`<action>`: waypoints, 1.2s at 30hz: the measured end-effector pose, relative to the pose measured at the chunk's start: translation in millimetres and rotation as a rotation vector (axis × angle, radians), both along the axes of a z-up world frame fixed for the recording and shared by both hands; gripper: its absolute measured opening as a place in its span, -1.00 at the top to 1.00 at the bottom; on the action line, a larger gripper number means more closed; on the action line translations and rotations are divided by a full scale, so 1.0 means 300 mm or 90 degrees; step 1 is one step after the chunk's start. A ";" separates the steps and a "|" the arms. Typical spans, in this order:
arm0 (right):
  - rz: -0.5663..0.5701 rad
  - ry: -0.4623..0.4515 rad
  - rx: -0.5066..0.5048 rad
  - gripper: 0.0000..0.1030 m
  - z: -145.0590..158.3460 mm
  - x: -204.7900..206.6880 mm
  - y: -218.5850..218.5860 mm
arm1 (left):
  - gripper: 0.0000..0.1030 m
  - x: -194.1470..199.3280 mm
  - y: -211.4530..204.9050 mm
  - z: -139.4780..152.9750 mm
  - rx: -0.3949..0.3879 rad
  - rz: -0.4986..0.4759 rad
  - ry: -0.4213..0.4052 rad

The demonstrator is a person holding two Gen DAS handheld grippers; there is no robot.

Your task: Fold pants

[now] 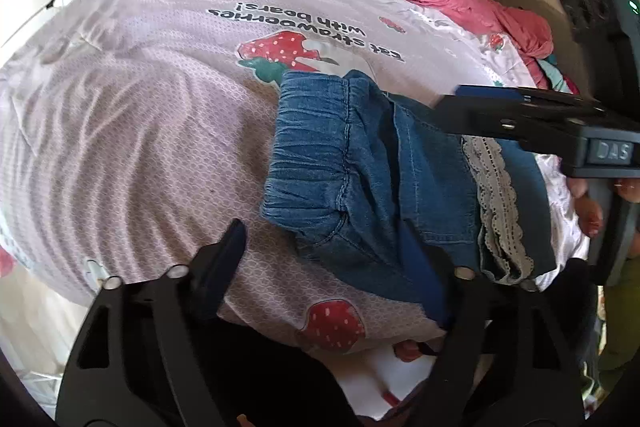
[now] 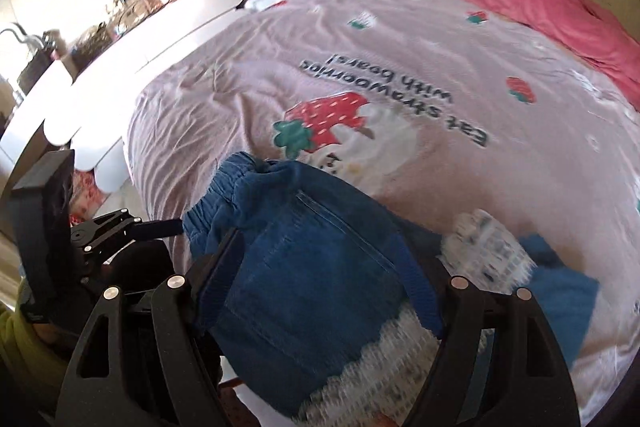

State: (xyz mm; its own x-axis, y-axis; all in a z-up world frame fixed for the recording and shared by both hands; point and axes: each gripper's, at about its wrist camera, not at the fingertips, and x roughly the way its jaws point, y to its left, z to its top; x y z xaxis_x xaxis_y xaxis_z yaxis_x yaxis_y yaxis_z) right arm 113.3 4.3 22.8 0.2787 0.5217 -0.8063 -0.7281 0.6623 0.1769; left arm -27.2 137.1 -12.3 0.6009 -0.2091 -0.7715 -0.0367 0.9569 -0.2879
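Right gripper over pants, sideways.

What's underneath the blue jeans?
The jeans lie on the pink strawberry bedspread, covering part of its bear picture. Their lace hem lies on top. Whatever else is beneath is hidden.

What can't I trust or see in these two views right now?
- Right wrist view: the pants and lace hem are motion-blurred, so fold edges are unclear.
- Left wrist view: the right gripper covers the cloth beneath it; its grip cannot be told.
- Left wrist view: the left gripper hides the pants' near edge.
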 end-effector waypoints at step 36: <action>0.107 0.068 0.091 0.36 -0.053 0.063 0.092 | -0.62 0.087 -0.037 -0.054 -0.057 -0.023 0.025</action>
State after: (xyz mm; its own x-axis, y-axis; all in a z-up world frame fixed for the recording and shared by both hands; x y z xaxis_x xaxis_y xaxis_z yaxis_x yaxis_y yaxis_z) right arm 132.2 31.7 7.0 0.0952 0.6648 -0.7409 -0.7976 0.4963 0.3428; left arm -1.2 126.1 -28.4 0.5614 -0.2990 -0.7716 -0.0162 0.9283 -0.3716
